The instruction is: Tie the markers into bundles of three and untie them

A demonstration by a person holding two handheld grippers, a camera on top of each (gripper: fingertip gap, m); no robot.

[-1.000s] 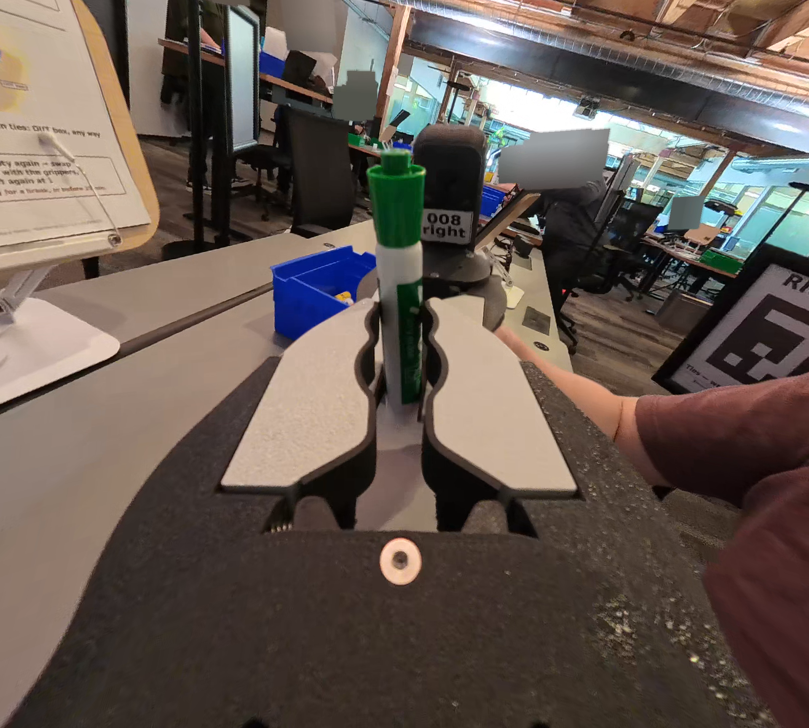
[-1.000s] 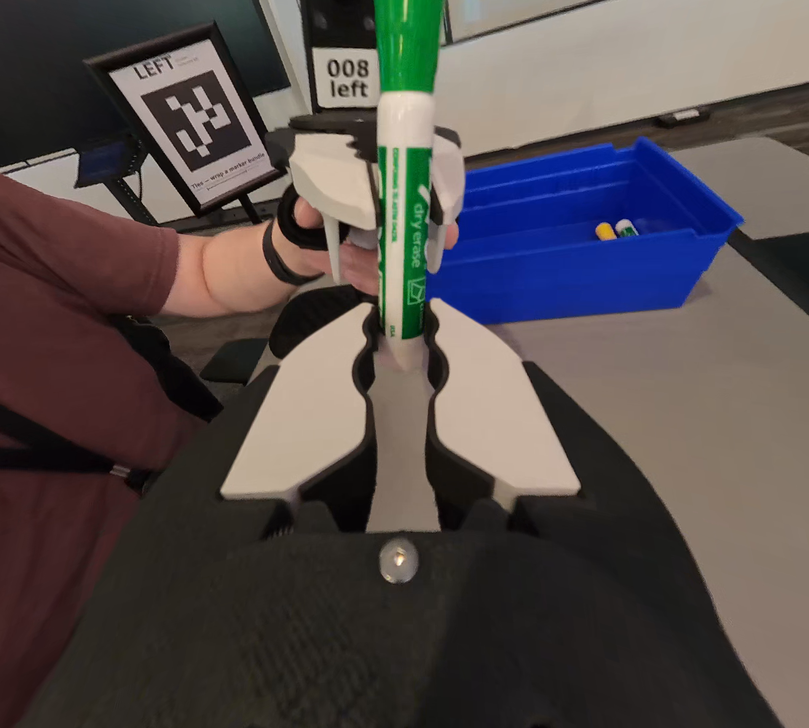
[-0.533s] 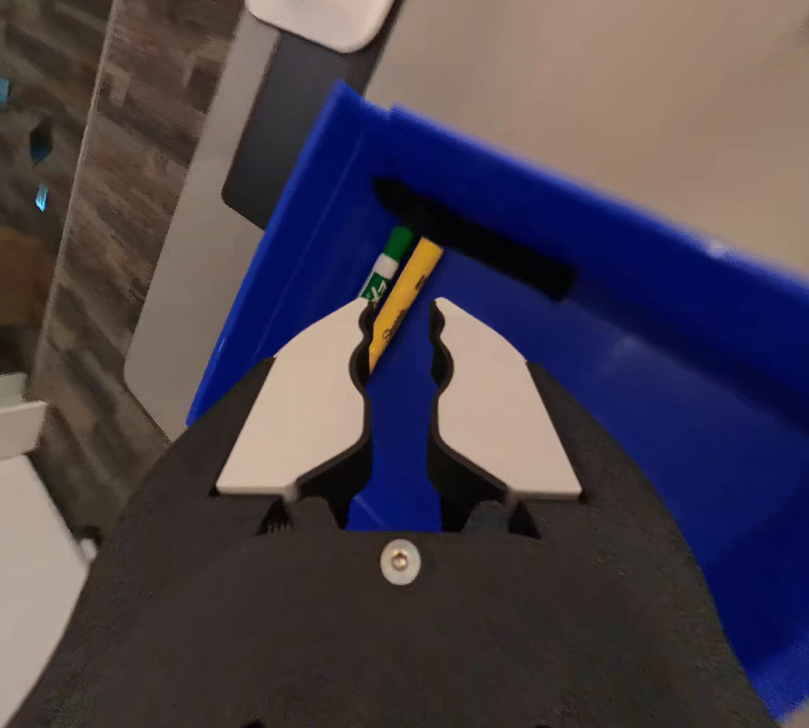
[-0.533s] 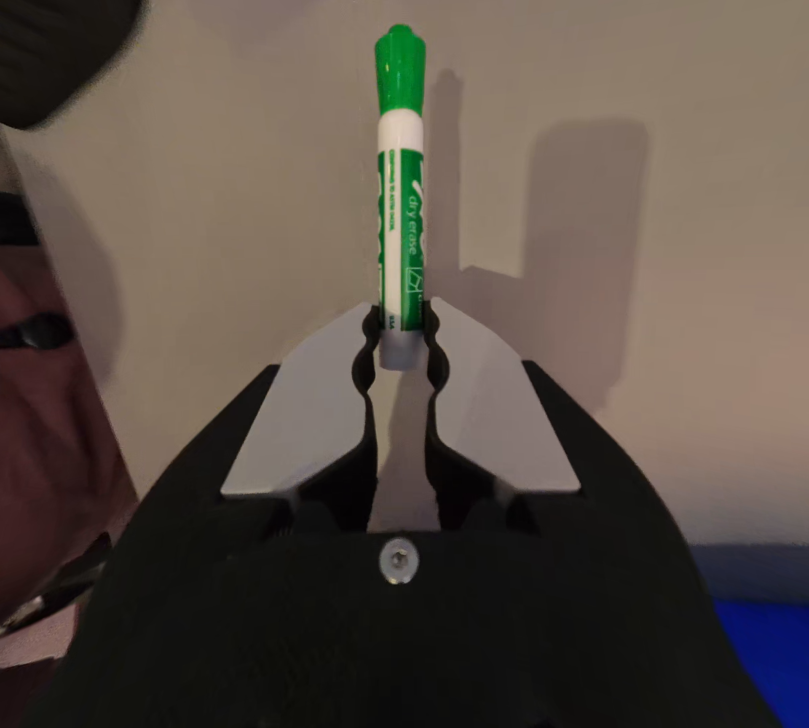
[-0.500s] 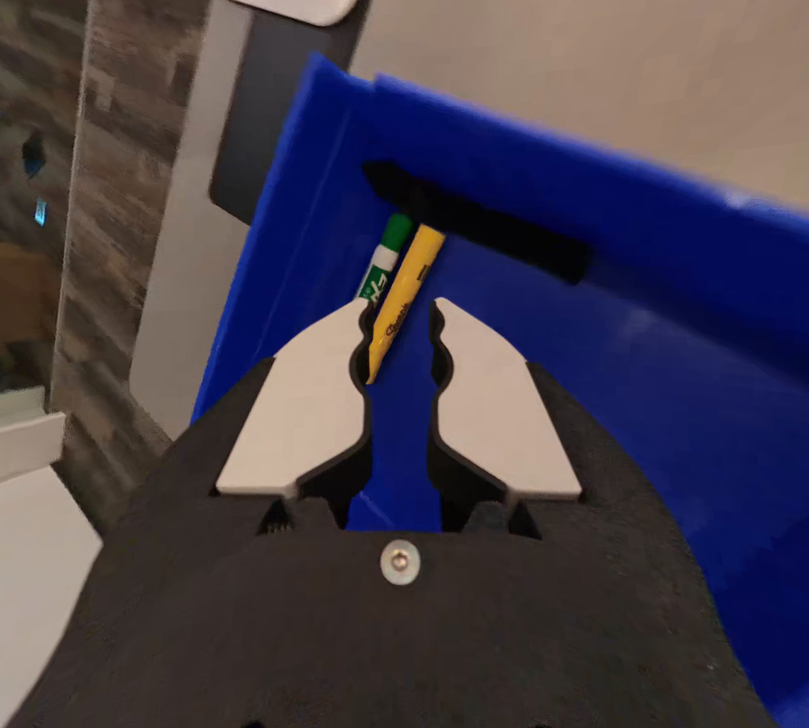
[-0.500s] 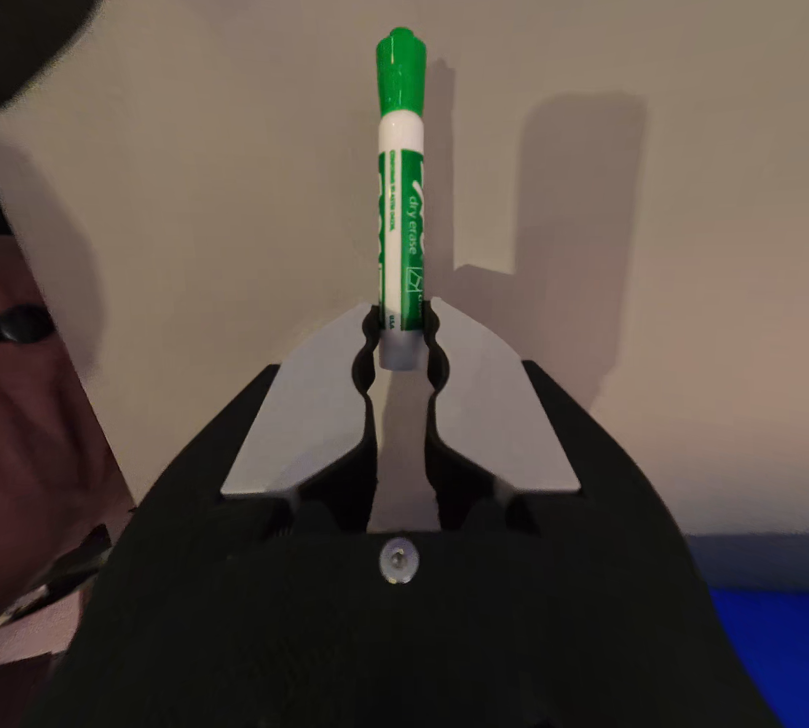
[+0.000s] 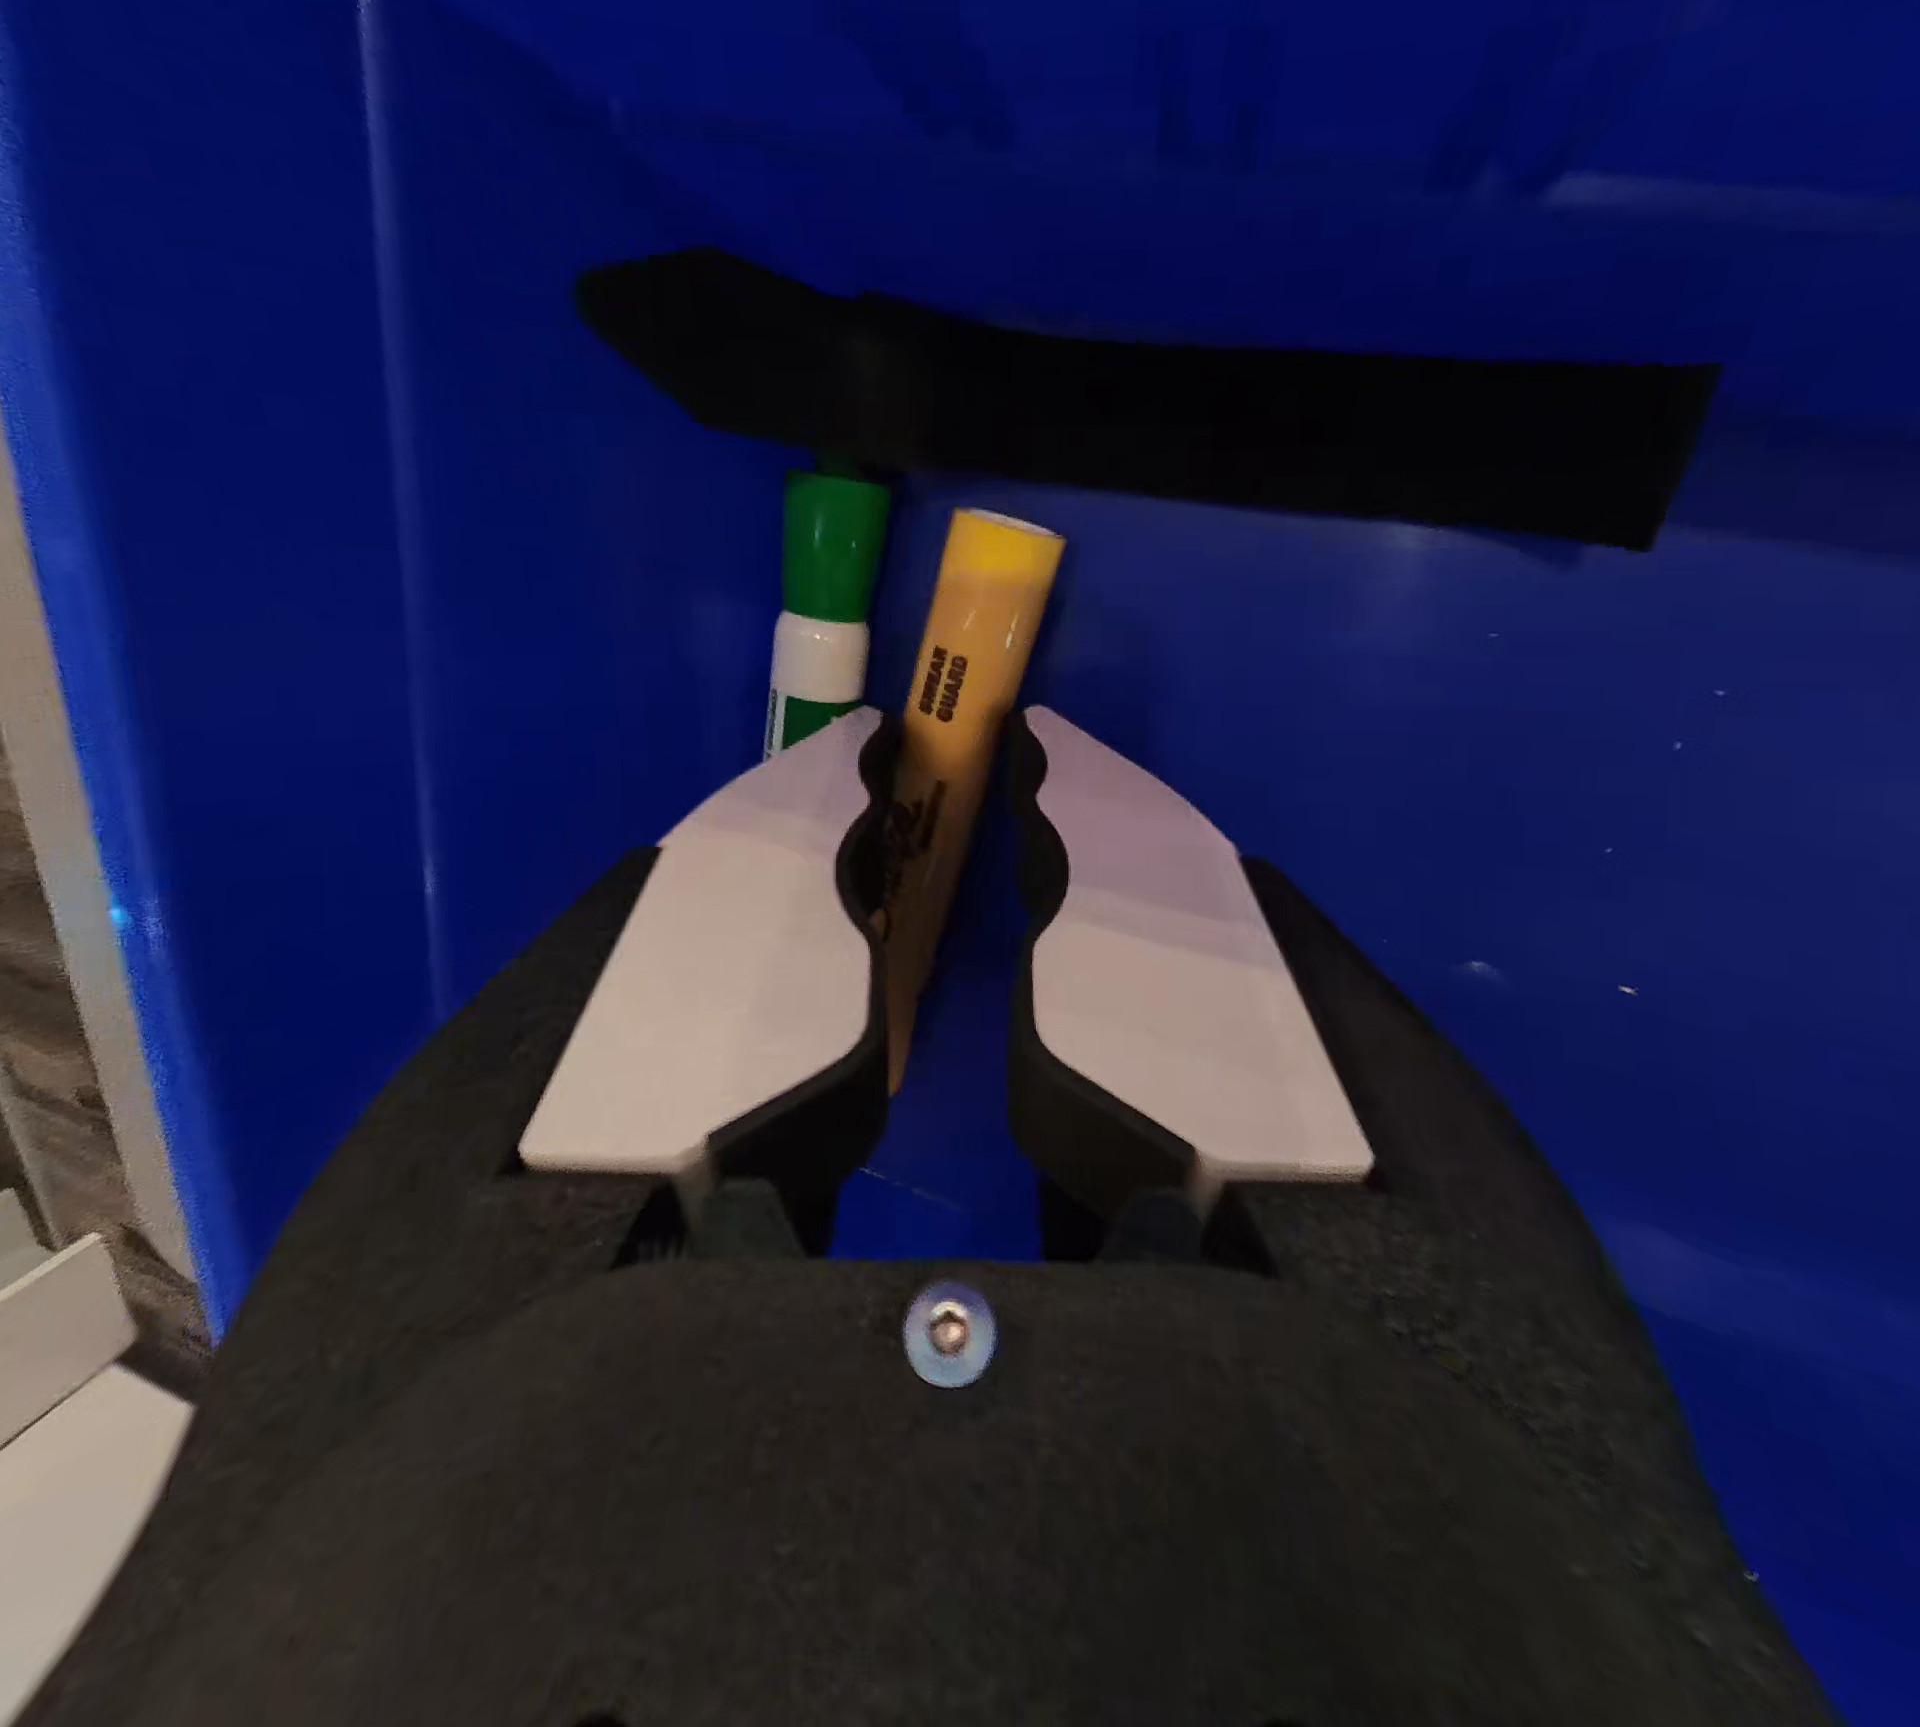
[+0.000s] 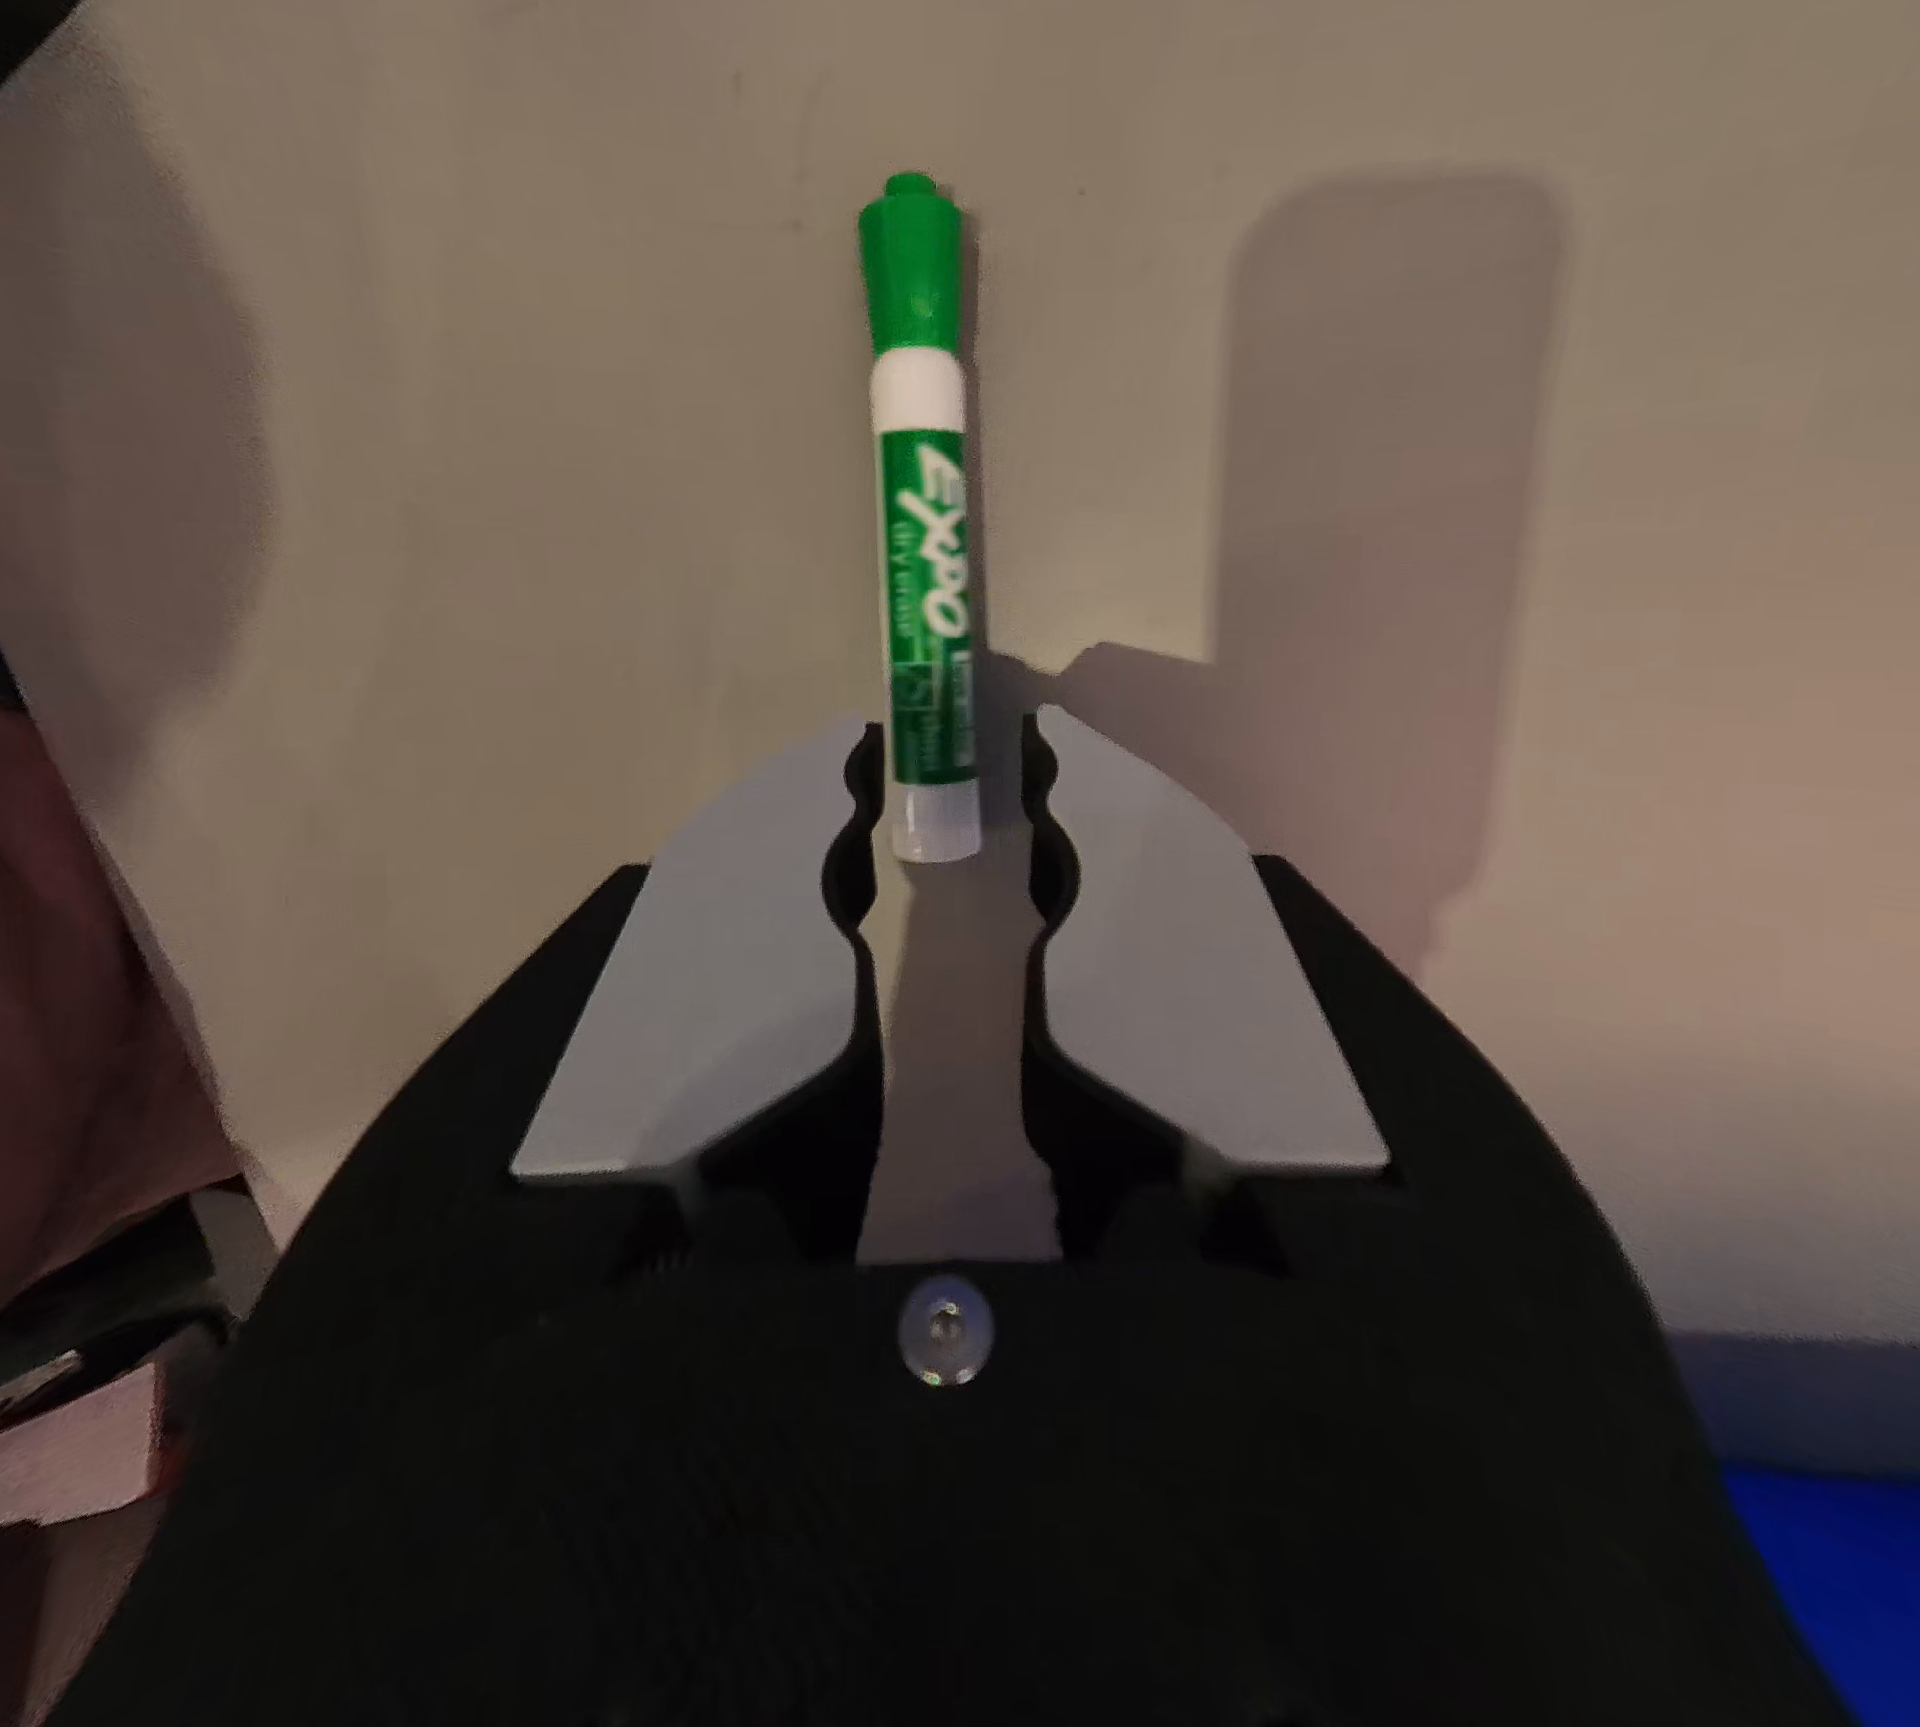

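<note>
In the left wrist view my left gripper is down inside a blue bin. Its jaws stand a little apart on either side of a yellow marker lying on the bin floor. The marker touches the left finger, and a thin gap shows at the right one. A green marker lies just left of it. A black strap lies across the back of the bin. In the right wrist view my right gripper is open. Another green marker lies loose on the grey table, its tail between the fingertips.
The bin's left wall stands close to my left gripper. A white stand base shows outside the bin at lower left. In the right wrist view a maroon sleeve is at the left edge and a corner of the blue bin at lower right. The gap from one gripper's tips to the other's is roughly 35 centimeters.
My left gripper let go of the shared green marker, dropped into the bin and closed in around the yellow marker. My right gripper lowered the green marker onto the table and released it.
</note>
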